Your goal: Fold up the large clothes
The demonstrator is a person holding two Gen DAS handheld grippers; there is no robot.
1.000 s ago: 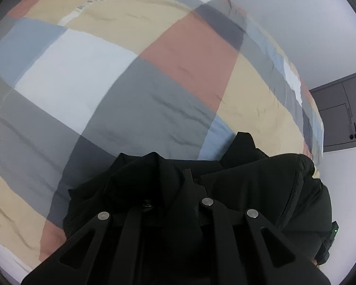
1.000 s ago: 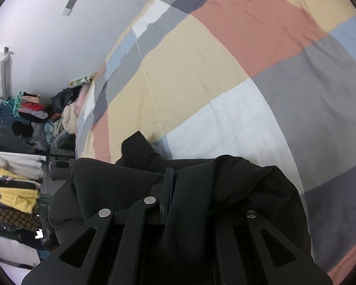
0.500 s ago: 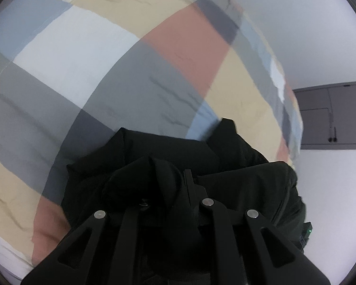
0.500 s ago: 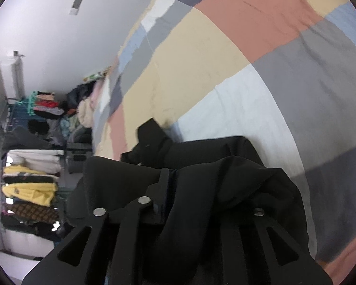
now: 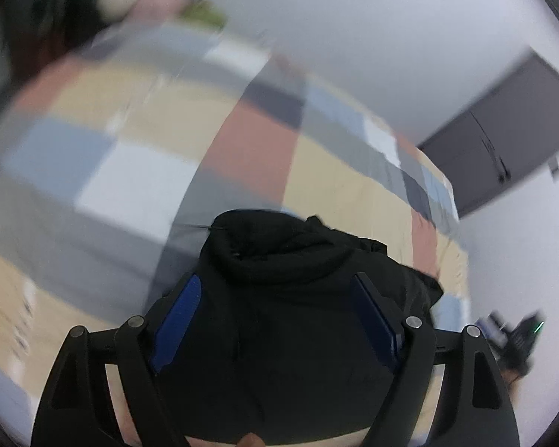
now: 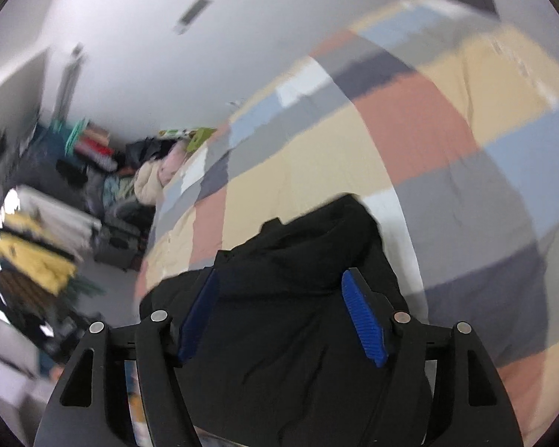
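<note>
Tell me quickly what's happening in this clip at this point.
A person with two handheld grippers is folding a black hooded garment on a bed with a colour-block patchwork cover. Both the left gripper and the right gripper are open, the garment bunched on the bed beyond them. Both views are motion-blurred.

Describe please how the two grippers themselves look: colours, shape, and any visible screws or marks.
The left gripper and right gripper look alike: matte black angular frames with triangular cut-outs and round silver screws. Each finger carries a long blue pad on its inner face; ribbing shows on the right one's. No cables, markings or sleeves are visible.
</note>
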